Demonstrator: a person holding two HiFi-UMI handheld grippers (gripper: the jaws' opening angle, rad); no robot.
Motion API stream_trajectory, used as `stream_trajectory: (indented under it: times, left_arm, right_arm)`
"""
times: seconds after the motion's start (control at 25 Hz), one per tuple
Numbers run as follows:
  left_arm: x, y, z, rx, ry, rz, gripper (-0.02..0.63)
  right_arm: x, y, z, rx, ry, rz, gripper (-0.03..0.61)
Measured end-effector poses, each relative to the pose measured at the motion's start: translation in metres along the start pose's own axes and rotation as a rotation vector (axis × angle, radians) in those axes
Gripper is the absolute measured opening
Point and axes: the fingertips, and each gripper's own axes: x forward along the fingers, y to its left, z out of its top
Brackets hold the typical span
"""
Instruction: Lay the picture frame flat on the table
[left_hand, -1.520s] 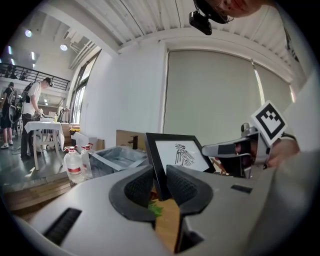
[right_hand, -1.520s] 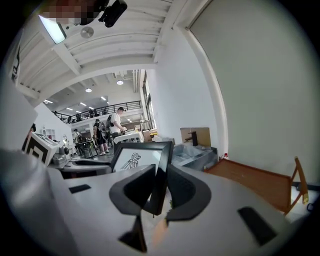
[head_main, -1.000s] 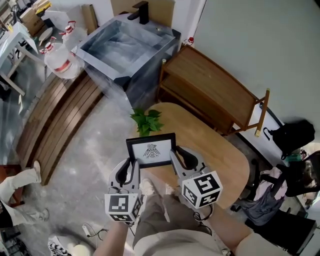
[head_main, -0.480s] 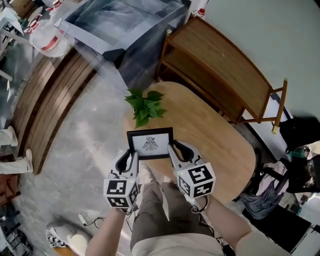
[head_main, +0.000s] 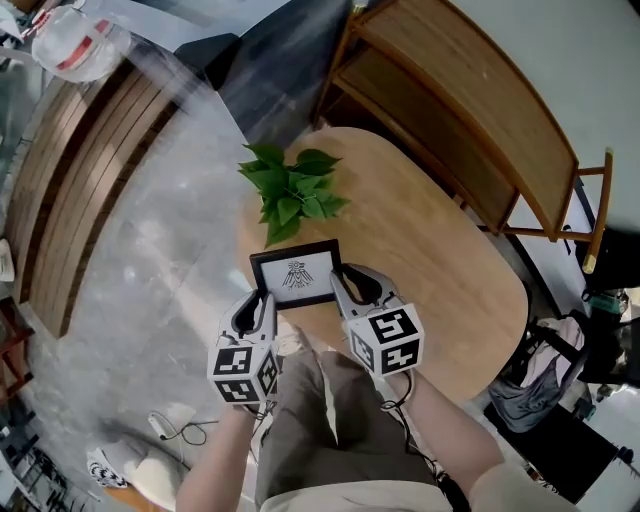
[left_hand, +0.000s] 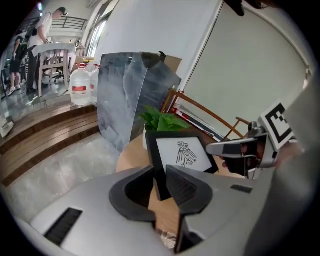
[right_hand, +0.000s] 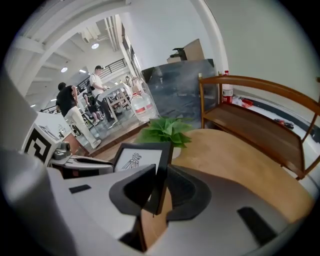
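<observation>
Head view: I hold the picture frame (head_main: 296, 275) upright between my two tools at the near edge of the oval wooden counter (head_main: 430, 270). My left hand-held gripper (head_main: 260, 303) pinches the frame's left side and my right hand-held gripper (head_main: 342, 280) pinches its right side. The frame leans back a little, its bird drawing facing me. A leafy green plant (head_main: 290, 190) stands just beyond it on the counter, and a wooden shelf unit (head_main: 460, 110) stands past the counter's far side. I cannot tell whether the frame's bottom edge touches the wood.

Left gripper view: my two jaws are closed on the black left edge of the frame, one in front of it and one behind. The plant rises right behind the frame, and a grey marbled block (left_hand: 130, 100) stands farther back on the floor.

Right gripper view: my jaws clamp the frame's right edge the same way. The other tool shows at the left, and bare counter spreads to the right.
</observation>
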Motion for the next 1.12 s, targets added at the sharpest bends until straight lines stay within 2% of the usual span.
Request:
stream_trajectory:
  times: [0.48,0.72,0.88,1.12]
  left_arm:
    - [0.084,0.035,-0.078,-0.064,0.107,-0.002,0.074]
    - [0.106,0.046,-0.091,-0.053,0.133,0.015,0.074]
    - [0.112,0.048,-0.09,-0.051,0.117,0.025,0.075]
    - [0.104,0.045,-0.094,-0.04,0.149,0.021,0.078]
  right_arm:
    - [0.081,-0.037,-0.084,0.079,0.099,-0.004,0.052]
    - [0.108,-0.046,-0.104,0.076,0.123,-0.012,0.052]
    - [0.116,-0.05,-0.105,0.073,0.108,-0.021,0.058]
    - [0.108,-0.049,-0.107,0.013,0.12,-0.062,0.092]
